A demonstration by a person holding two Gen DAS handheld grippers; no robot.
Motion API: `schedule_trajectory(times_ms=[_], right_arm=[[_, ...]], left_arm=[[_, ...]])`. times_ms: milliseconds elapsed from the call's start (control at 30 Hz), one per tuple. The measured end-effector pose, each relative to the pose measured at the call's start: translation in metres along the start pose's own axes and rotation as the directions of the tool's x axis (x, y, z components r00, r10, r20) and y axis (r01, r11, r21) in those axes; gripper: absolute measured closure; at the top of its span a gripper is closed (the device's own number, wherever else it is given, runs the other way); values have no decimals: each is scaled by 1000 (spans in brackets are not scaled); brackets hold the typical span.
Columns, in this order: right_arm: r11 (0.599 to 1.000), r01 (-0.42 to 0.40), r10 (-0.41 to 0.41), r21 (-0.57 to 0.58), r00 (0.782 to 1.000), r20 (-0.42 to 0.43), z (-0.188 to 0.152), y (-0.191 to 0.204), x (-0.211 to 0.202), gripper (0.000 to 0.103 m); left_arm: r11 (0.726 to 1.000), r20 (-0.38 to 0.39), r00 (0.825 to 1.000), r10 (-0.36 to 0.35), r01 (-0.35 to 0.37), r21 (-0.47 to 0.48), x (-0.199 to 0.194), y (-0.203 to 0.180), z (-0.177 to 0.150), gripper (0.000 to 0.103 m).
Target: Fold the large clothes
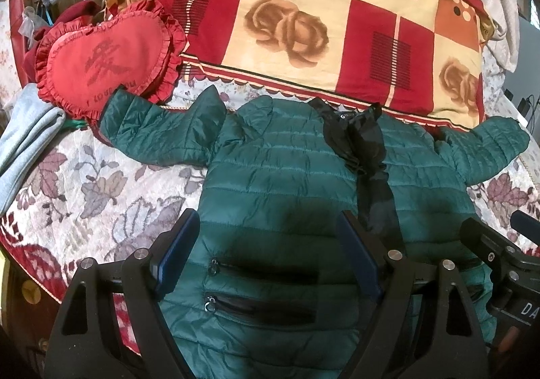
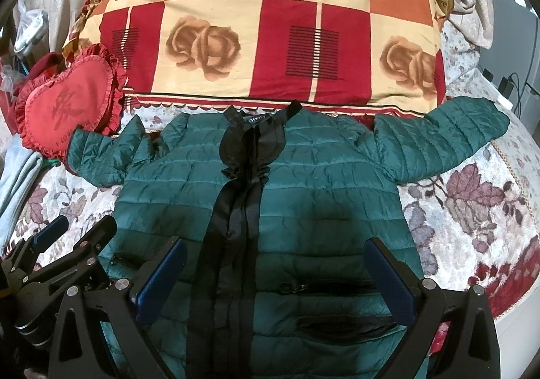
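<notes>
A grey garment [image 1: 23, 146] lies folded at the far left edge of the bed [image 1: 84, 183], which carries a floral cover. Beside it, a red heart-shaped cushion [image 1: 101, 61] with a ruffled edge rests against a large checked pillow [image 1: 303, 28] printed with roses and the word "love"; the cushion's lower edge overlaps the cuff of the jacket's left-hand sleeve. The green quilted jacket [image 1: 276, 176] lies flat on the bed, front side up, collar toward the pillow and hem toward the cameras. Both sleeves extend outward, the one on the picture's left bent and creased, the one on the picture's right straighter. A black lining strip with the zip [image 2: 243, 183] runs from the collar down the middle of the jacket, bunched near the chest. Two zipped pockets show on each front panel. The left gripper [image 1: 270, 240] hovers over the left-hand panel, above the pockets, its jaws set wide with nothing between the blue pads. The right gripper [image 2: 273, 264] hovers over the middle and right-hand panel, its jaws likewise wide and holding nothing. Each gripper appears at the edge of the other's view, the two set close side by side. At the far right, cables [image 2: 506, 82] lie beyond the bed.
</notes>
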State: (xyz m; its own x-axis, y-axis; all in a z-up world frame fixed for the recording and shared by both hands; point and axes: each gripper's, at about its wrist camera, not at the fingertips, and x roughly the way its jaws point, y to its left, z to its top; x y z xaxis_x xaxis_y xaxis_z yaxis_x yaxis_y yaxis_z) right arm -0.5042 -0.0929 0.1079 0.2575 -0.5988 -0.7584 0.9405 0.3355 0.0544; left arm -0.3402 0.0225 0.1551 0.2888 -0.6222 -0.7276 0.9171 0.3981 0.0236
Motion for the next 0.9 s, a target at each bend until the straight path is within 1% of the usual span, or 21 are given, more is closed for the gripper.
schedule_trajectory(times_ms=[233, 567, 900], right_arm=[[1000, 6, -6, -6, 1000, -7, 2, -1, 7, 0], [1000, 1, -1, -7, 1000, -24, 5, 0, 16, 0], [1000, 15, -14, 17, 999, -46, 8, -8, 37, 0]], left_arm=[[1000, -8, 1000, 4, -4, -3, 4, 1, 0, 20], [1000, -43, 999, 22, -23, -19, 22, 9, 3, 20], [998, -75, 996, 42, -45, -37, 45, 25, 7, 20]])
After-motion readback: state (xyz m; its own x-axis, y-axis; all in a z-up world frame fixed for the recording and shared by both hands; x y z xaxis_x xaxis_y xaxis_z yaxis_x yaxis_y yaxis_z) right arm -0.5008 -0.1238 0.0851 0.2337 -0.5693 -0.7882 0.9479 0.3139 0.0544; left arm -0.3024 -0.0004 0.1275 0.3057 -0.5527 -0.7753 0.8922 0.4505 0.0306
